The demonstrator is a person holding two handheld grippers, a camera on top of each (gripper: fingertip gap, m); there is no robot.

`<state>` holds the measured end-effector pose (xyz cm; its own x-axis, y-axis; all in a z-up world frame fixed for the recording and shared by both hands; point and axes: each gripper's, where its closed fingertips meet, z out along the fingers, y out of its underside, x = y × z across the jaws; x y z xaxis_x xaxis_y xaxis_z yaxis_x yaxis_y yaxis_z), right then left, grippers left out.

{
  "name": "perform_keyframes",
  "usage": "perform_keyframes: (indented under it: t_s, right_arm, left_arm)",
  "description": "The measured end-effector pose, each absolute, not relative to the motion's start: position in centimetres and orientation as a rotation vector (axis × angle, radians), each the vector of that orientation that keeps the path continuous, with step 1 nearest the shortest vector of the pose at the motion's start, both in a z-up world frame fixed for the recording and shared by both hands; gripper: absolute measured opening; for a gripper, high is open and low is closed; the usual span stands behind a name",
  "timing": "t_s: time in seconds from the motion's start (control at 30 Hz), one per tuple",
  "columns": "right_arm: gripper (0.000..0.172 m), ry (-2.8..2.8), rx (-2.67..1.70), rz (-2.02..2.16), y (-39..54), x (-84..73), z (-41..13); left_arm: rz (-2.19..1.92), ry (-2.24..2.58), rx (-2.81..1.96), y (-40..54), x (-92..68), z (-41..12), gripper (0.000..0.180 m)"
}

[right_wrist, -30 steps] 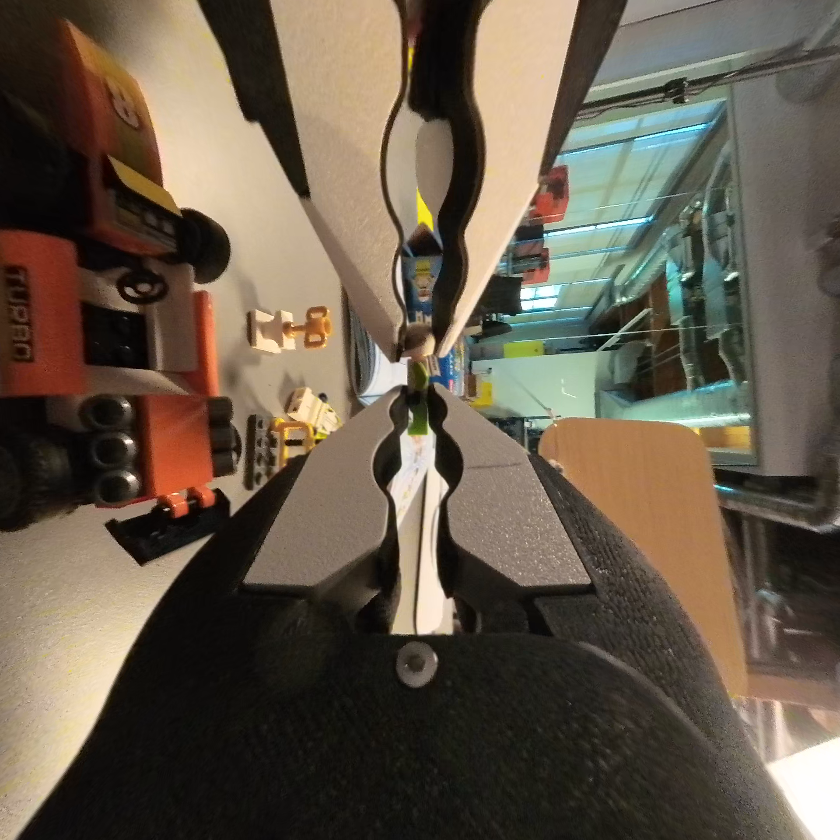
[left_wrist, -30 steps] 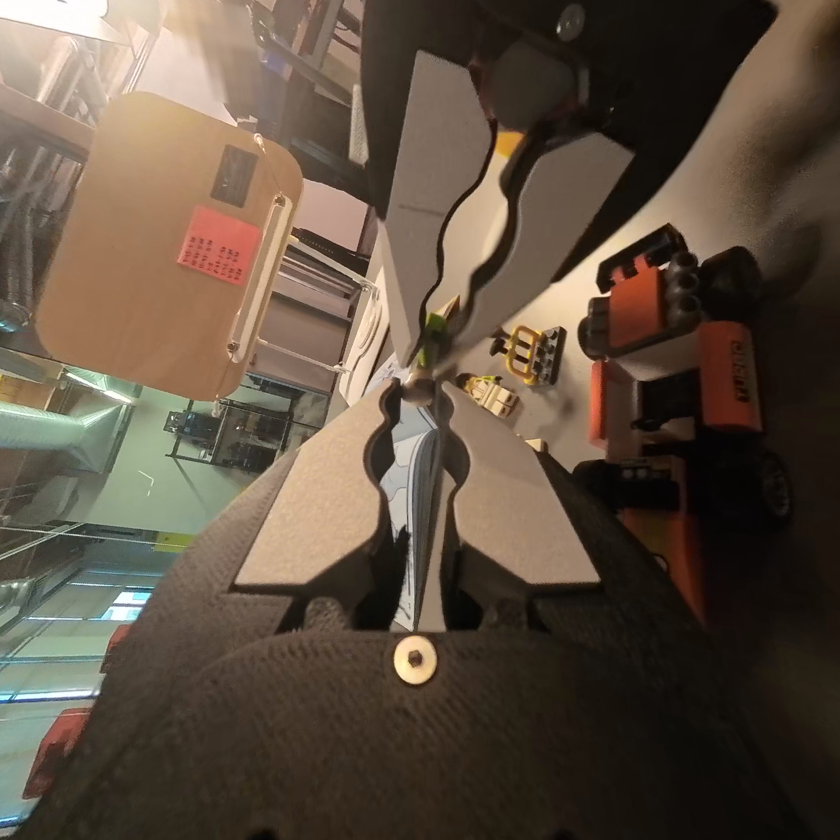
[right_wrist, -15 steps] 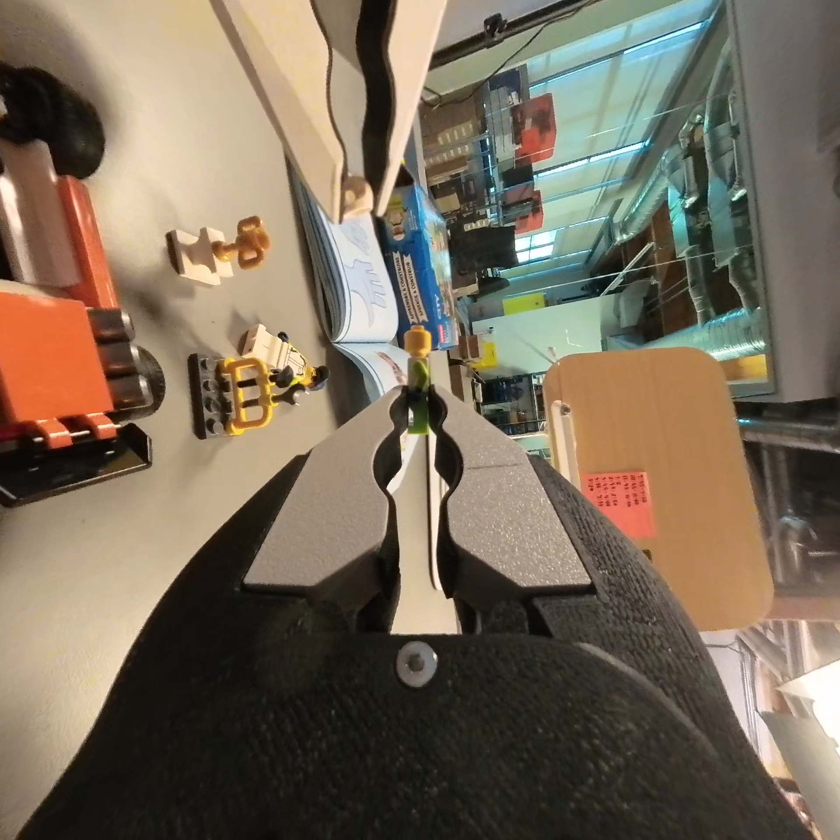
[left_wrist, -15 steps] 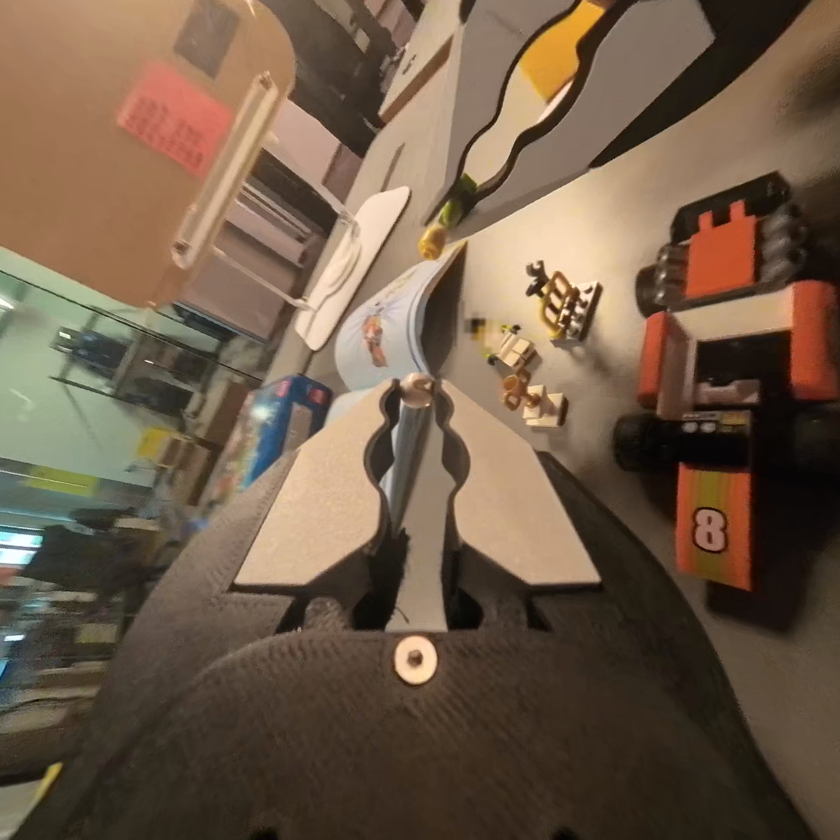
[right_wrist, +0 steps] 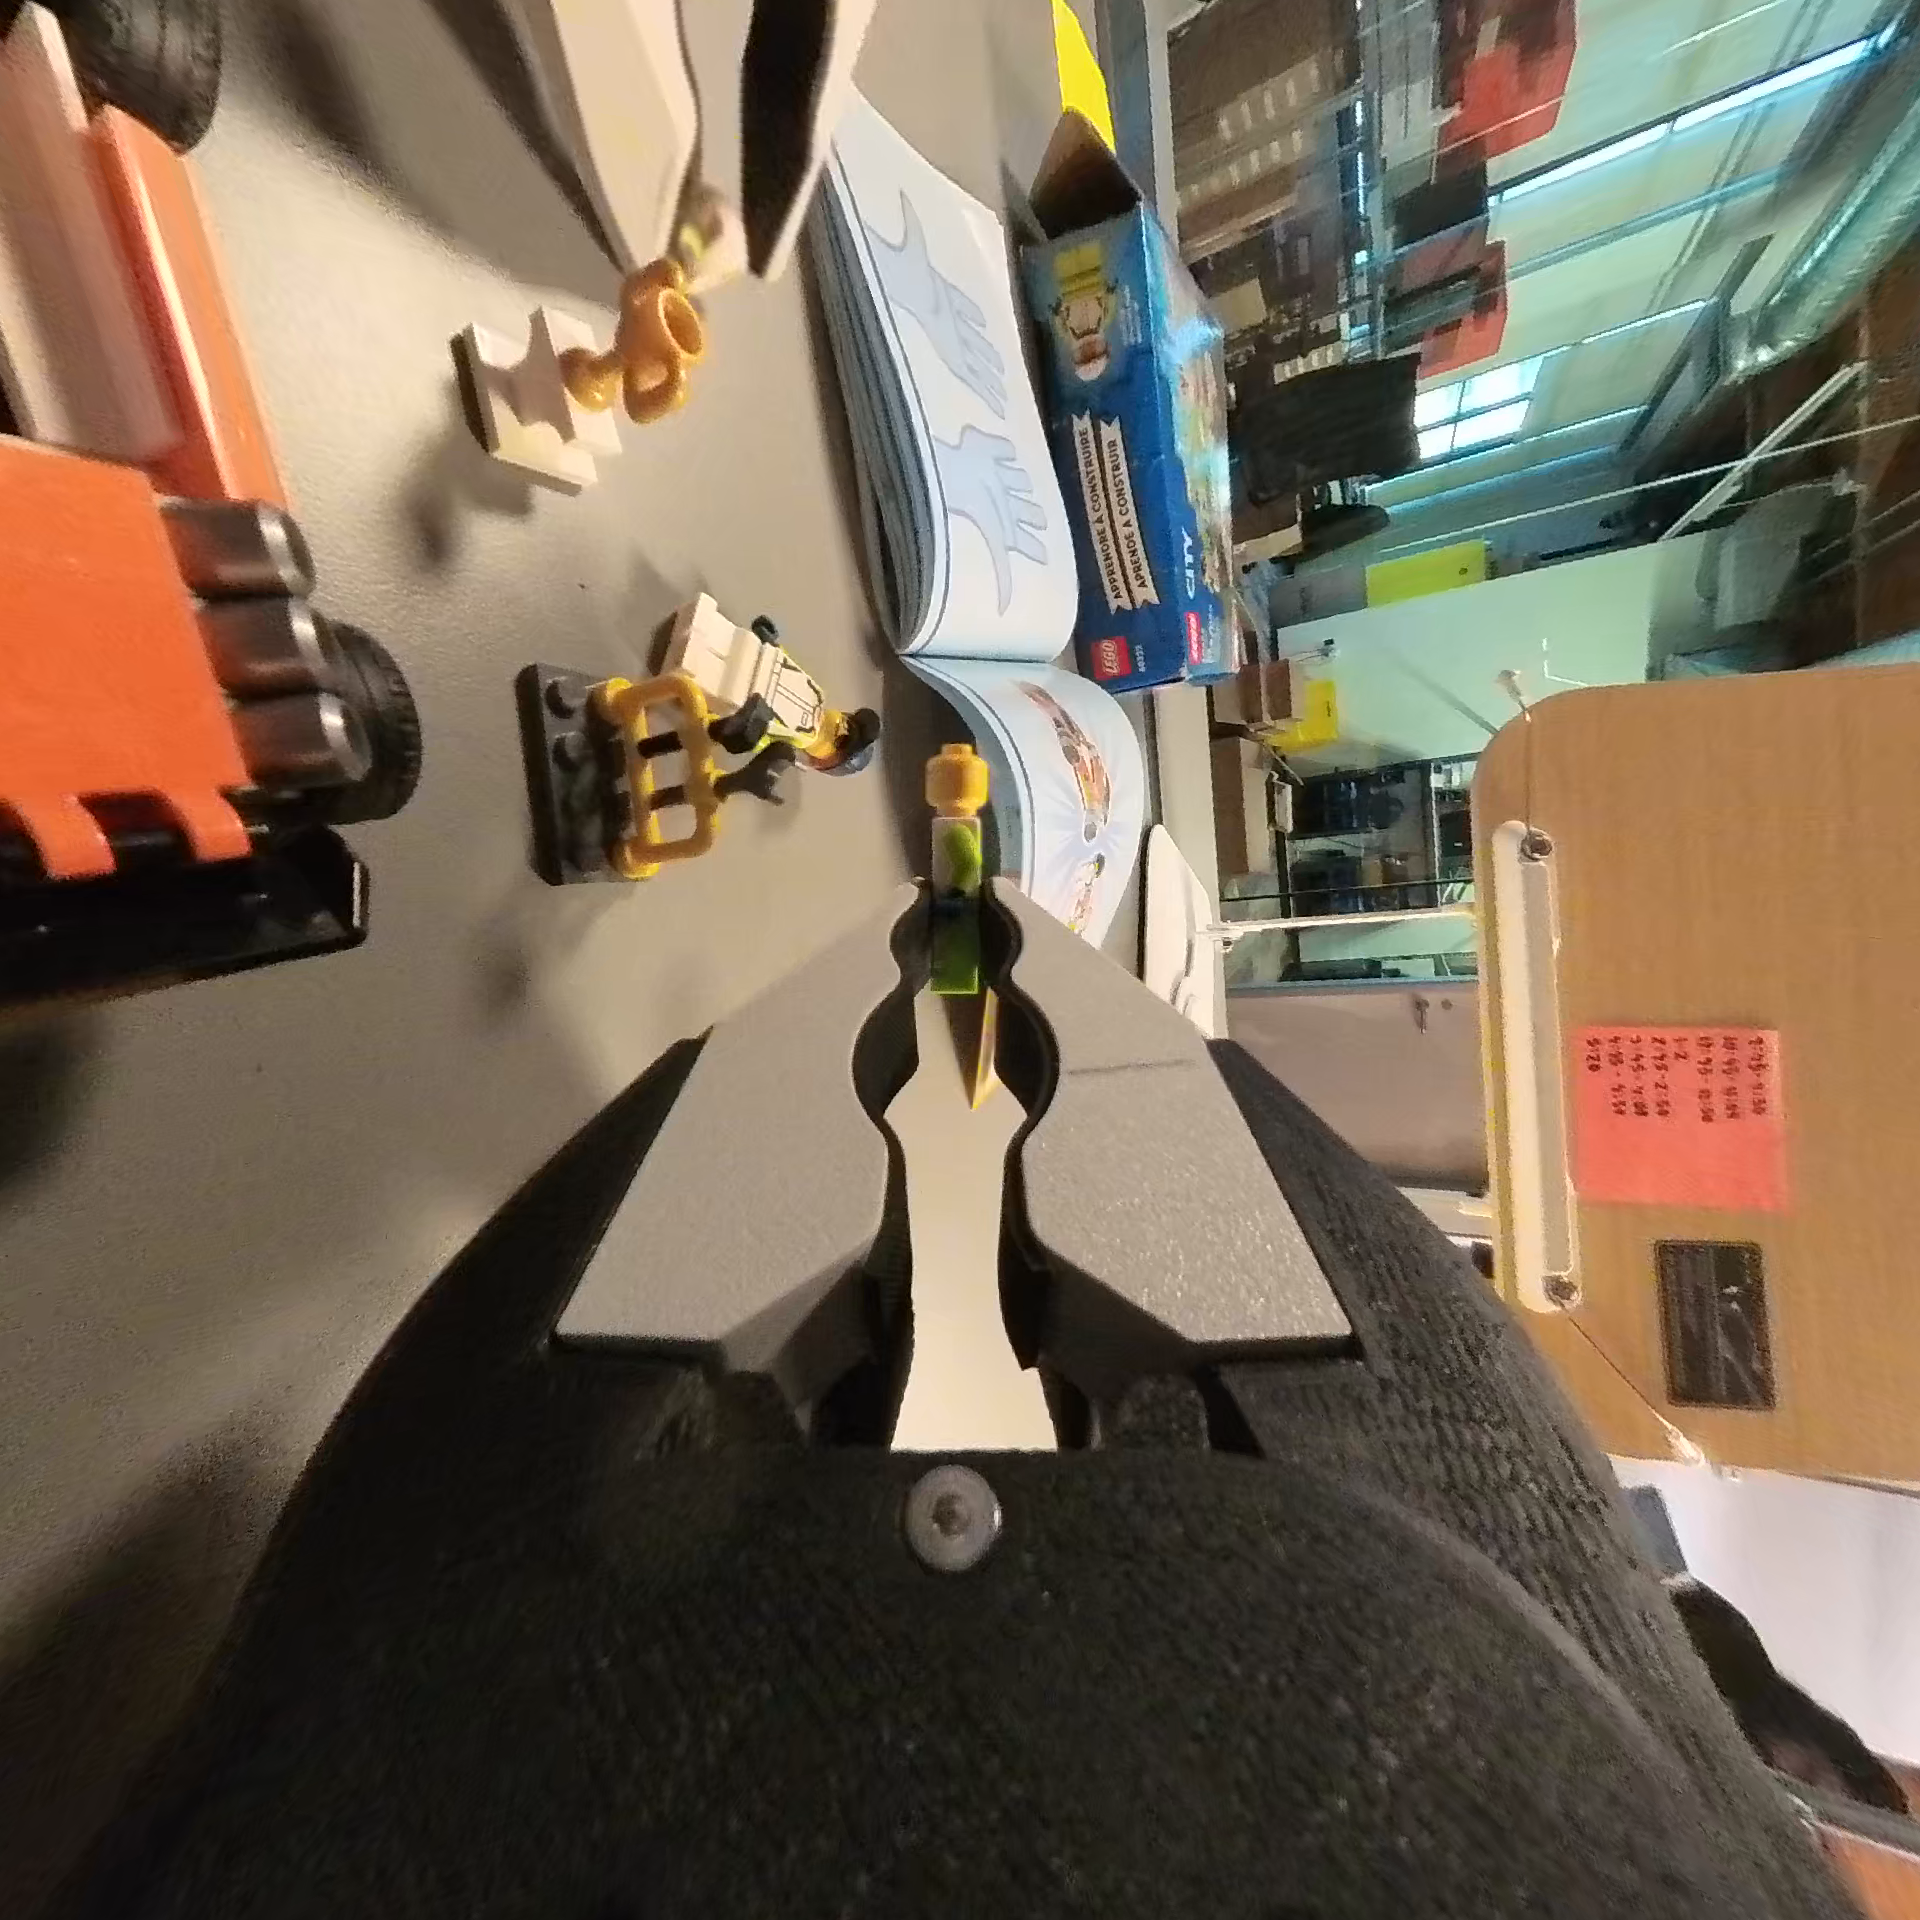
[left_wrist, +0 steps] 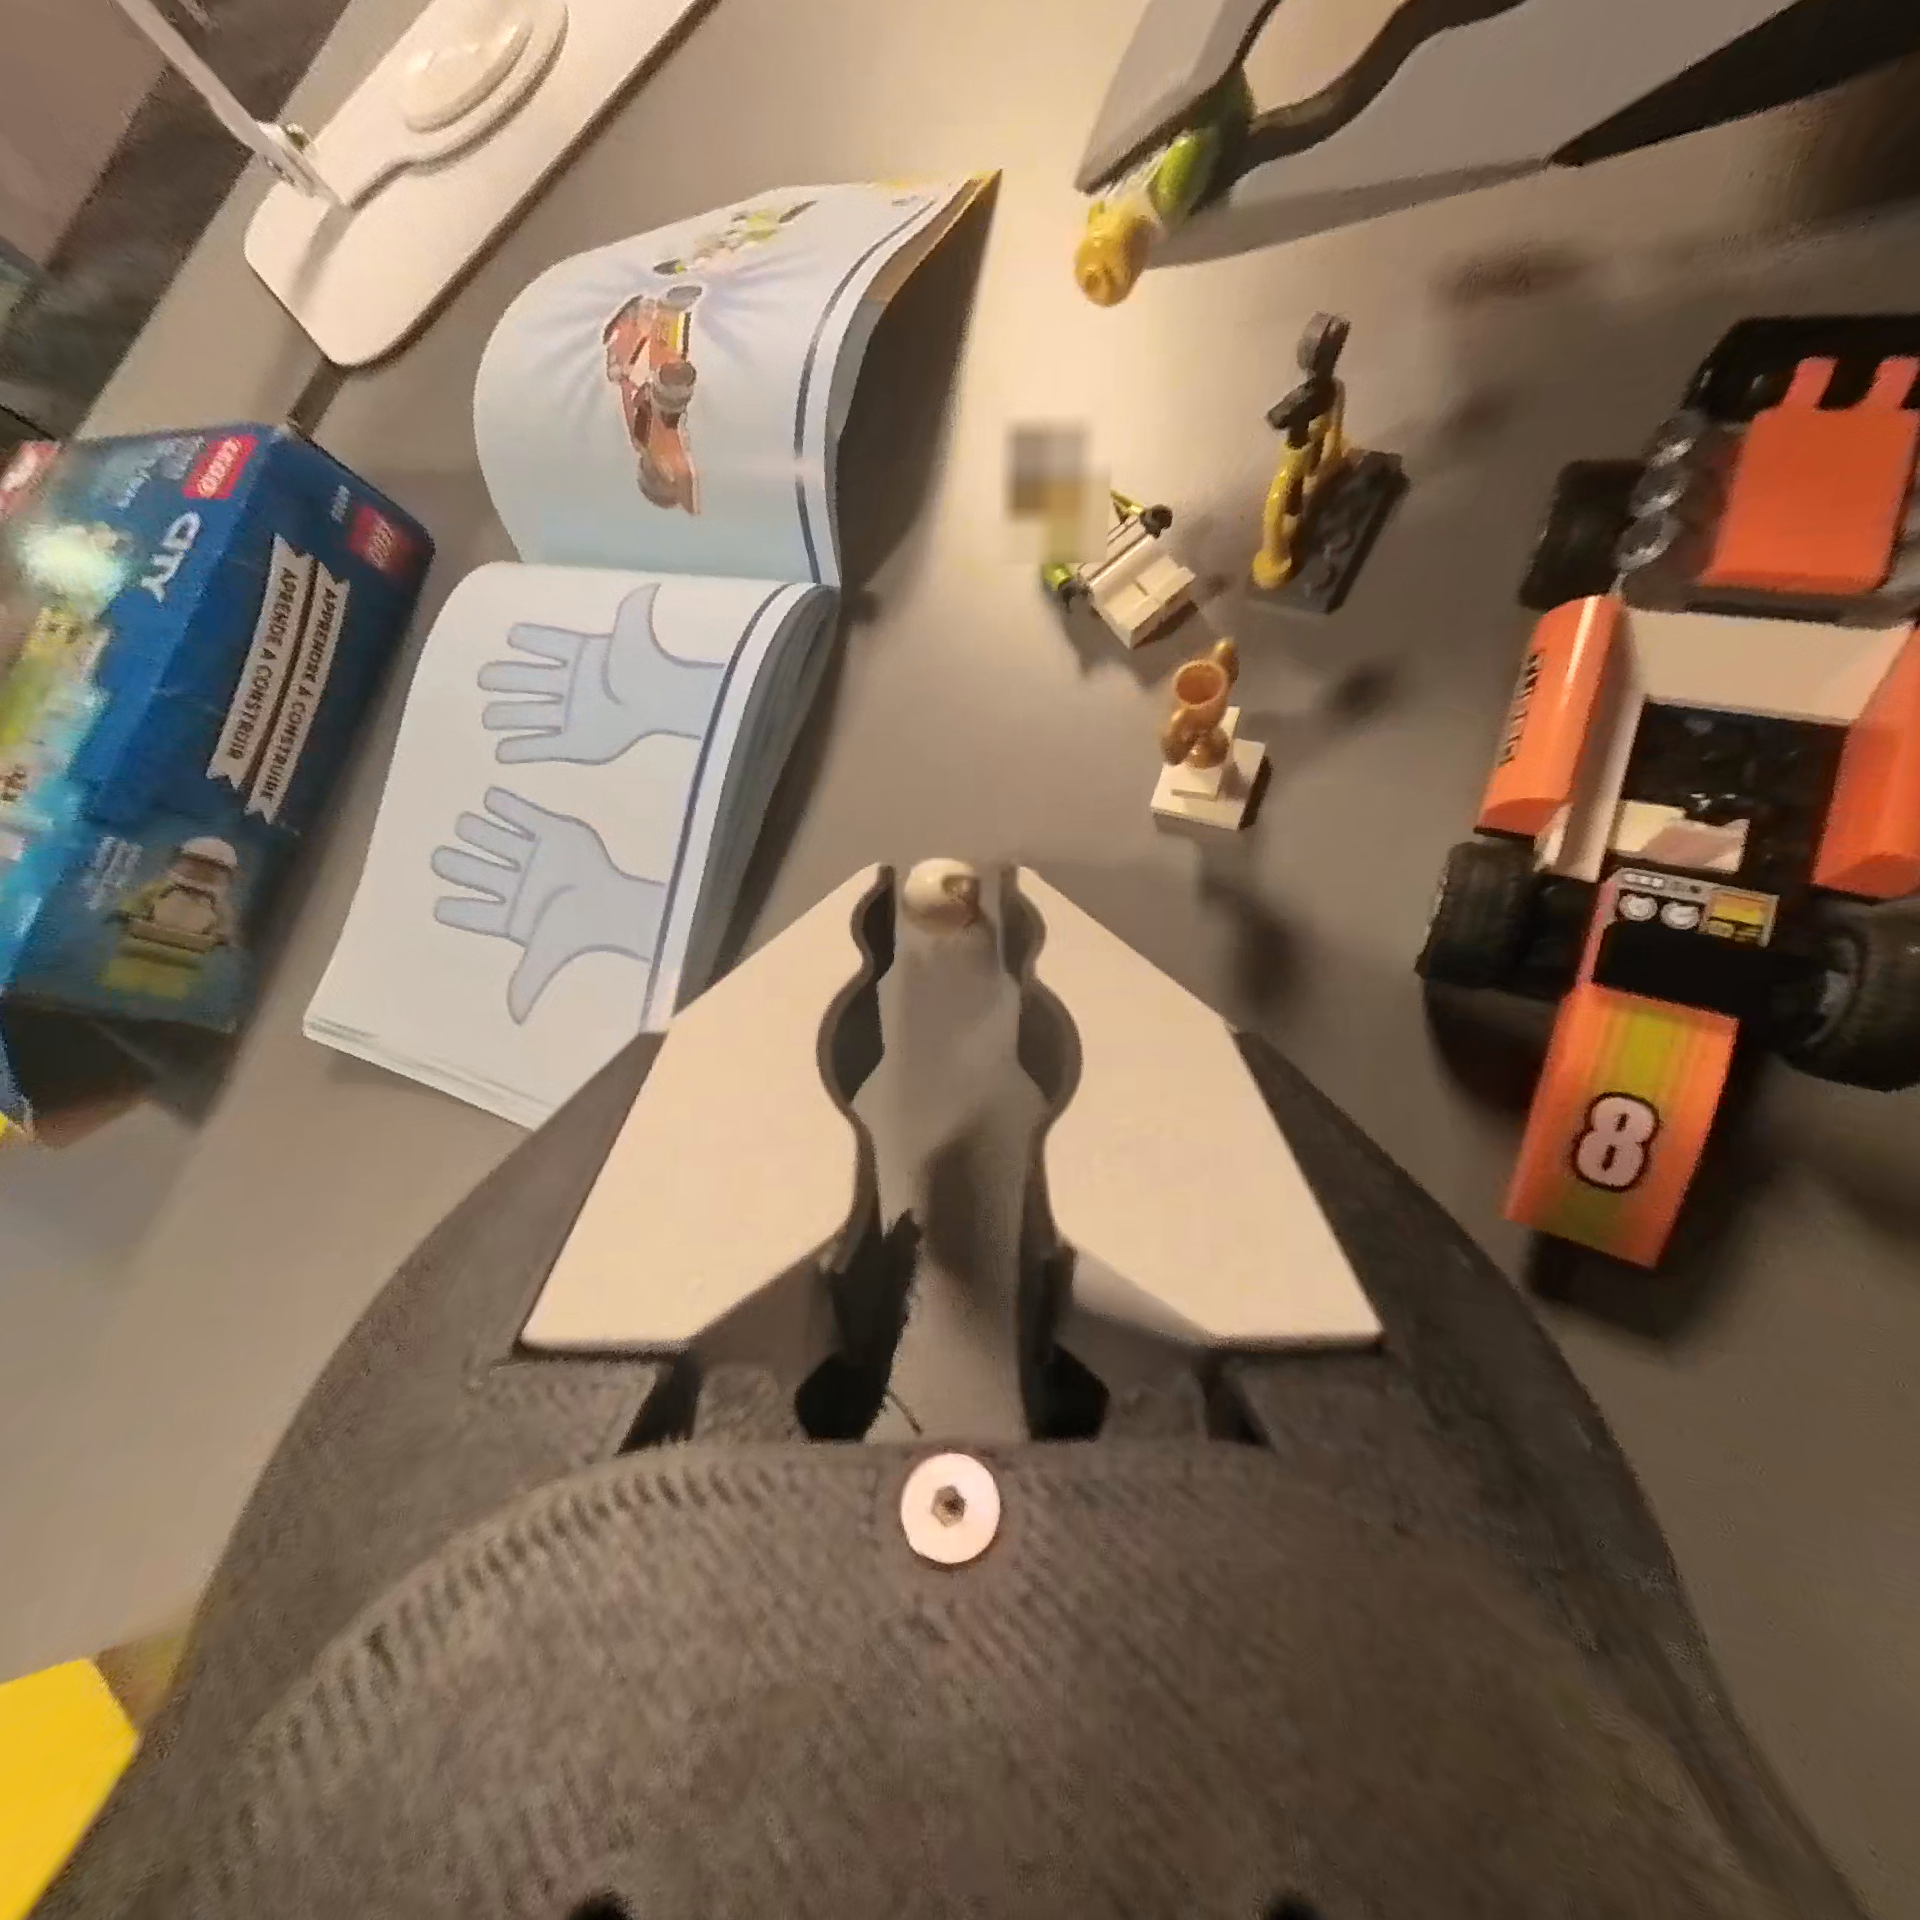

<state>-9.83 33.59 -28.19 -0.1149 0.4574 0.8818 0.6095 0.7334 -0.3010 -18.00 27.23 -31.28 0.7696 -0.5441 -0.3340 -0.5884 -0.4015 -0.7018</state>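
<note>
My left gripper (left_wrist: 943, 896) hangs low over the grey table (left_wrist: 987, 727), close to a gold trophy (left_wrist: 1203, 717). A small white helmet piece (left_wrist: 940, 891) sits between its fingertips with a thin gap on each side, so the pads do not press on it. My right gripper (right_wrist: 954, 909) is shut on a toy minifigure (right_wrist: 954, 842) by its lime-green legs. The figure's bare yellow head points away from me. The figure also shows in the left wrist view (left_wrist: 1138, 213), at the right gripper's tips at the top.
An orange toy car (left_wrist: 1704, 748) stands on the right. A second minifigure (left_wrist: 1127, 566) and a black plate with a yellow piece (left_wrist: 1314, 488) lie near the trophy. An open booklet (left_wrist: 623, 623), a blue box (left_wrist: 197, 665) and a white flat base (left_wrist: 457, 125) lie left. A wooden chair back (right_wrist: 1704, 1039) stands beyond the table. One gripper's finger ends stand about 12 cm off the other's. From the left gripper's tips to the gold trophy (left_wrist: 1203, 717) is close to 5 cm. My right wrist view (right_wrist: 647, 283) looks at it from another angle.
The two grippers met tip to tip, then parted. The helmet came off the figure's head in my left gripper, which swung down toward the table. Its fingers have now spread wider than the helmet.
</note>
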Motion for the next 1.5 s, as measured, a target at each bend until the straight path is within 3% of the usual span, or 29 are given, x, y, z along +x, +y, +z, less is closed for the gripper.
perform_keyframes:
  t_s: [0.27, 0.6, 0.83, 1.07, 1.5]
  right_arm:
    - [0.006, -1.718, -0.804, -0.169, 33.3, -10.0, -27.3]
    - [0.006, -1.670, -0.572, -0.142, 29.5, -11.6, -25.0]
    - [0.006, -1.704, -0.500, -0.131, 28.0, -12.1, -25.3]
    - [0.006, -1.715, -0.467, -0.111, 27.1, -12.4, -25.3]
    - [0.006, -1.686, -0.496, -0.094, 27.4, -12.4, -24.6]
  left_arm:
    - [-0.009, 0.802, -2.108, 26.9, -18.5, -30.7, 0.040]
    - [0.082, 0.926, -1.653, 26.5, -13.3, -25.0, 0.030]
    - [0.361, 1.113, -1.461, 26.0, -11.9, -24.7, 0.031]
    - [0.471, 1.190, -1.380, 25.7, -11.2, -24.9, 0.012]
    - [0.635, 1.206, -1.354, 26.4, -11.7, -24.4, 0.010]
